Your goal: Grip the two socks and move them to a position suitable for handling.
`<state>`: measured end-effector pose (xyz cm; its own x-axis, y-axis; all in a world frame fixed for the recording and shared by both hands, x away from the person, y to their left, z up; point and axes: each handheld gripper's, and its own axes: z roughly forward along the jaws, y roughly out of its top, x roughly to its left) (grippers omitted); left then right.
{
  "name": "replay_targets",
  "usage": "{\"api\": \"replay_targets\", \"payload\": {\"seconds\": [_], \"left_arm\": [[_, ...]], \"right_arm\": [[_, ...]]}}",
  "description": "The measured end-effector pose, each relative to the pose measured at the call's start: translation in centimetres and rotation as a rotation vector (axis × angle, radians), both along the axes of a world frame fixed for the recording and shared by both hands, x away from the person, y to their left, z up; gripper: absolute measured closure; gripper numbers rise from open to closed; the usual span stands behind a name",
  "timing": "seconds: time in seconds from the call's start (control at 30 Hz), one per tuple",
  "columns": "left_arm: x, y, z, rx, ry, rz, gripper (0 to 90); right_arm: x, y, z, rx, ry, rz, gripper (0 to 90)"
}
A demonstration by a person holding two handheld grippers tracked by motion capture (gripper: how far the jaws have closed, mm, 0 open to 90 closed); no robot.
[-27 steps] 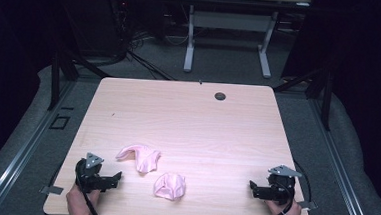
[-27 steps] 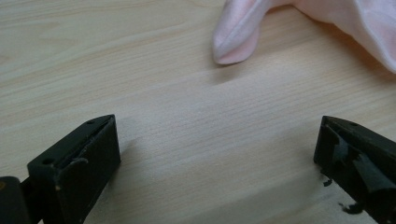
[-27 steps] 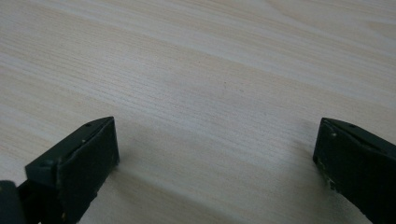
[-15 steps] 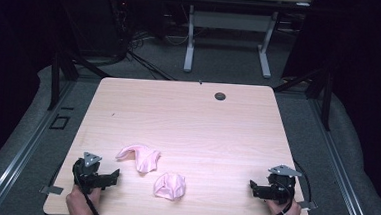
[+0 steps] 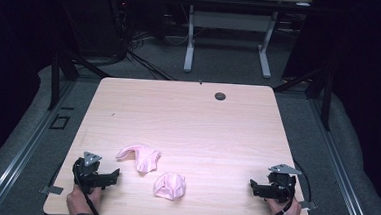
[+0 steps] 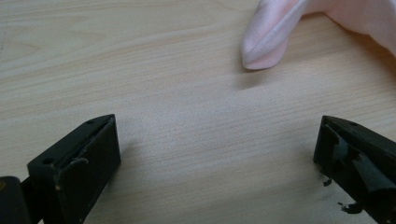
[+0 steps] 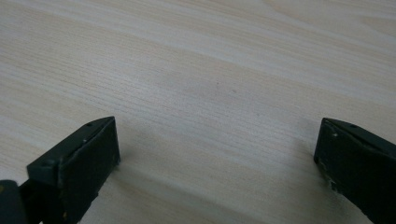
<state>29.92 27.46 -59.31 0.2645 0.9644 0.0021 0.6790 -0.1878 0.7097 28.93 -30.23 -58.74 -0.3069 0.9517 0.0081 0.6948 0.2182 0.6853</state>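
Note:
Two crumpled pink cloths lie on the light wooden table [image 5: 187, 122]. One cloth [image 5: 139, 156] is spread out with a pointed end, and the other [image 5: 169, 185] is bunched up closer to the front edge. My left gripper [image 5: 112, 176] rests on the table at the front left, open, its jaws pointing toward the cloths. In the left gripper view the pointed end of the pink cloth [image 6: 268, 44] lies ahead of the open left gripper [image 6: 217, 154], apart from it. My right gripper [image 5: 255, 186] sits at the front right, open over bare wood [image 7: 217, 154].
A small black round fitting [image 5: 220, 96] sits near the table's far edge. Beyond the table stand the white legs of another desk [image 5: 189, 47] on a dark floor with cables. A hand holds each gripper at the front edge.

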Motion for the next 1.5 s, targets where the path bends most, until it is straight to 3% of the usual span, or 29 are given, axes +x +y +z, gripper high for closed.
{"api": "replay_targets", "payload": {"seconds": [0.17, 0.33, 0.37, 0.47, 0.6, 0.67, 0.73, 0.83, 0.9, 0.97, 1.1, 1.33, 1.5], "left_arm": [[0.0, 0.0, 0.0, 0.0, 0.0, -0.001, 0.3], [0.0, 0.0, 0.0, 0.001, -0.002, -0.001, 0.3], [0.0, 0.0, 0.0, 0.001, -0.002, -0.002, 0.3], [0.0, 0.0, 0.0, 0.001, -0.002, -0.001, 0.3], [0.0, 0.0, 0.0, 0.001, -0.002, -0.004, 0.3], [0.0, 0.0, 0.0, 0.001, -0.002, -0.004, 0.3], [0.0, 0.0, 0.0, 0.002, -0.002, -0.004, 0.3], [0.0, 0.0, 0.0, 0.002, -0.002, -0.004, 0.3], [0.0, 0.0, 0.0, 0.002, -0.002, -0.004, 0.3], [0.0, 0.0, 0.0, 0.002, -0.002, -0.004, 0.3], [0.0, 0.0, 0.0, 0.003, -0.003, -0.004, 0.3], [0.0, 0.0, 0.0, 0.002, -0.003, -0.005, 0.3], [0.0, 0.0, 0.0, 0.003, -0.003, -0.005, 0.3]], "right_arm": [[0.1, 0.0, 0.4, 0.018, 0.029, 0.022, 0.0], [-0.1, 1.4, 2.1, 0.067, 0.0, 0.065, 0.0], [-0.2, 2.5, 3.1, 0.073, -0.007, 0.095, 0.0], [-0.3, 3.6, 3.8, 0.092, -0.018, 0.136, 0.0], [-0.4, 6.7, 5.0, 0.101, -0.005, 0.218, 0.0], [-0.3, 8.8, 5.3, 0.11, 0.01, 0.288, 0.0], [-0.3, 9.5, 5.3, 0.111, 0.009, 0.294, 0.0], [-0.2, 12.8, 5.4, 0.122, 0.032, 0.381, 0.0], [-0.2, 13.7, 5.5, 0.124, 0.041, 0.4, 0.0], [-0.1, 16.4, 5.5, 0.114, 0.062, 0.453, 1.5], [0.0, 18.2, 5.3, 0.112, 0.079, 0.49, 2.6], [0.3, 22.7, 4.2, 0.053, 0.123, 0.568, 1.3], [0.6, 24.2, 3.4, 0.015, 0.14, 0.594, 1.7]]}}
